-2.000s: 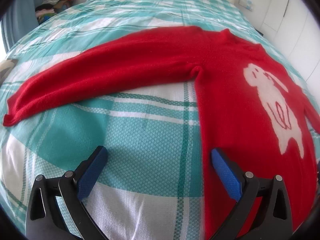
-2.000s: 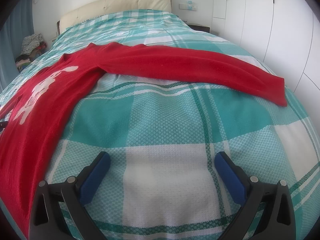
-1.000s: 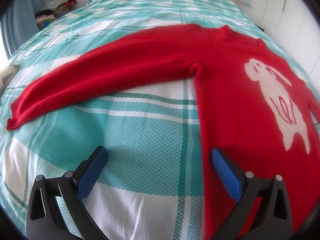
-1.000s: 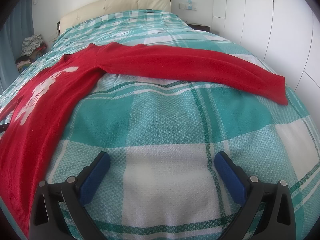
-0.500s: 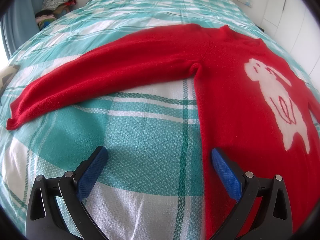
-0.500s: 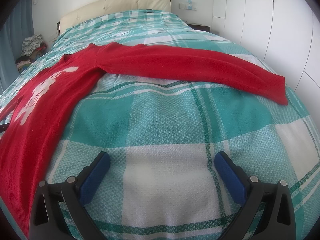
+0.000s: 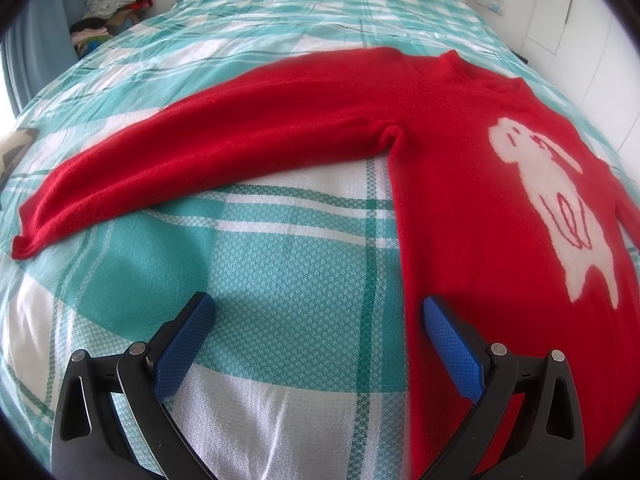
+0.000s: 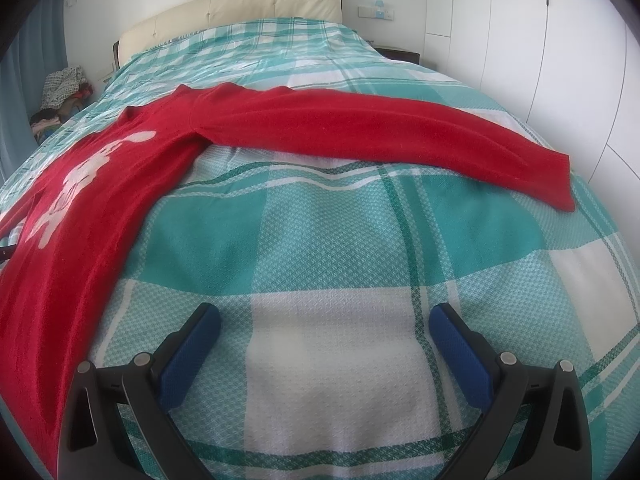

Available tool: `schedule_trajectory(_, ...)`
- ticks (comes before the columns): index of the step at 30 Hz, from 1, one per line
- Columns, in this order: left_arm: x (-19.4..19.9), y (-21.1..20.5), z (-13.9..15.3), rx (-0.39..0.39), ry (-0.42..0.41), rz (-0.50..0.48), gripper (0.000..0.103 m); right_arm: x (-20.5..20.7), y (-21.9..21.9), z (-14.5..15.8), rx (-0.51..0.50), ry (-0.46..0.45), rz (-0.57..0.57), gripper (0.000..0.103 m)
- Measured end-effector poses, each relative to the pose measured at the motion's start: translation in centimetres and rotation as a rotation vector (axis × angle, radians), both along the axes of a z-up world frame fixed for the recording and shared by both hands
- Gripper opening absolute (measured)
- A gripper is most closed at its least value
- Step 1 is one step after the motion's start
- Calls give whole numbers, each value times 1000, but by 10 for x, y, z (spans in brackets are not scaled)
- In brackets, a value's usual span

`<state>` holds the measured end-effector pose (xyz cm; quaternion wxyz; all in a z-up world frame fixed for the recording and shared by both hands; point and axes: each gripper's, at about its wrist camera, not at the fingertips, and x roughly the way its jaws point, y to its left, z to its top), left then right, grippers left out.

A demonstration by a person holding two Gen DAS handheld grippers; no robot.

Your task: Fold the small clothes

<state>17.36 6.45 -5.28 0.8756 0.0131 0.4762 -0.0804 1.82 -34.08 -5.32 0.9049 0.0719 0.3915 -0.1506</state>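
Nothing moved in the last half second: both claws, left [image 7: 318,332] and right [image 8: 325,334], hover open, red sweater [image 7: 460,184] flat on bed [image 8: 320,248] near its foot; grab cuffs first, fold sleeves inward.

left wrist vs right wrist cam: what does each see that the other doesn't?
Left wrist only: the left sleeve's cuff and the open left gripper. Right wrist only: the right sleeve's cuff, the white wardrobe doors and the open right gripper. Both: the red sweater with its white animal design, spread flat on the checked bedspread.
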Motion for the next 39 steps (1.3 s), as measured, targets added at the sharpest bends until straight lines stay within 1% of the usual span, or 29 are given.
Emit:
schedule_trajectory(13, 0, 0, 0, 1, -1, -1, 103, 3, -1, -1, 6, 4, 1, 103)
schedule_trajectory(27, 0, -2, 0, 12, -6, 0, 103, 7, 2, -2, -20, 22, -3, 103)
schedule_trajectory(39, 0, -2, 0, 12, -6, 0, 103, 8, 2, -2, -22, 24, -2, 103)
